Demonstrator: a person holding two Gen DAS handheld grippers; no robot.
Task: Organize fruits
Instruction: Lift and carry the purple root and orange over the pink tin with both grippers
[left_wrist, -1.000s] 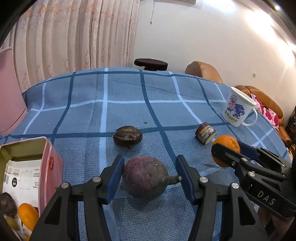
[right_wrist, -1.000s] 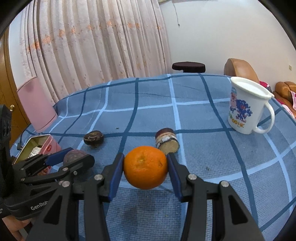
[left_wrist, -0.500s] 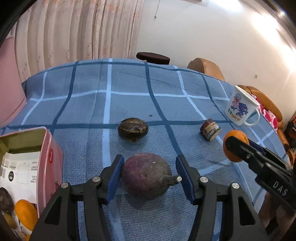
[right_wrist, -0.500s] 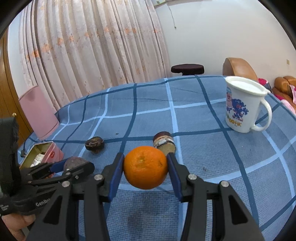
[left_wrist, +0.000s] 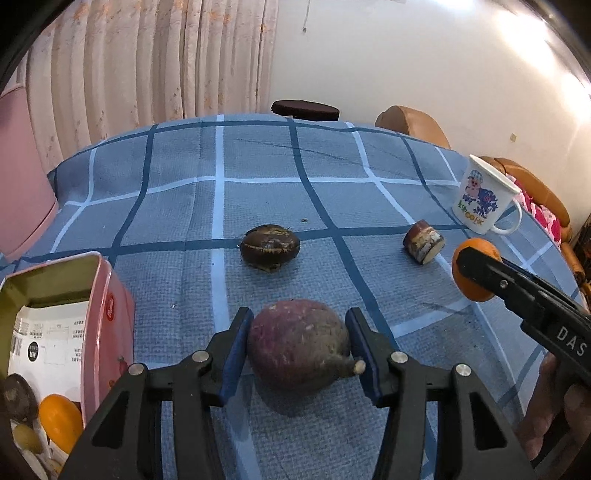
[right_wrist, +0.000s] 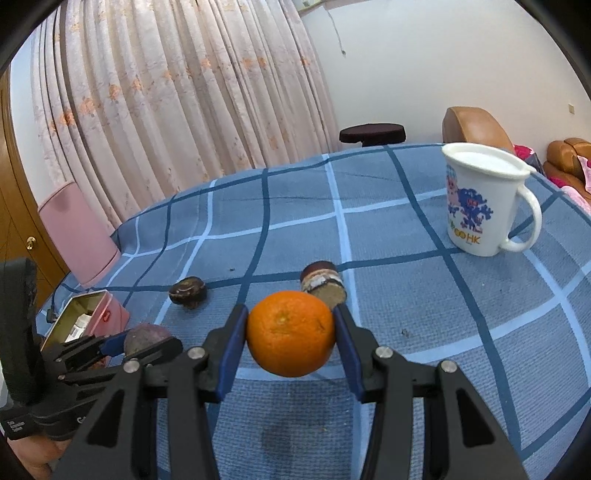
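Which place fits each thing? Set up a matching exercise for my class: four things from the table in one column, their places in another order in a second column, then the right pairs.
Things:
1. orange
2. purple root
3. white mug
4. pink tin

Places:
A. standing upright at the table's far right
B. between the left gripper's closing fingers, on the cloth
C. clamped in the right gripper
D. open at the table's left edge, with fruit inside

Pairs: 1-C, 2-B, 3-A, 4-D
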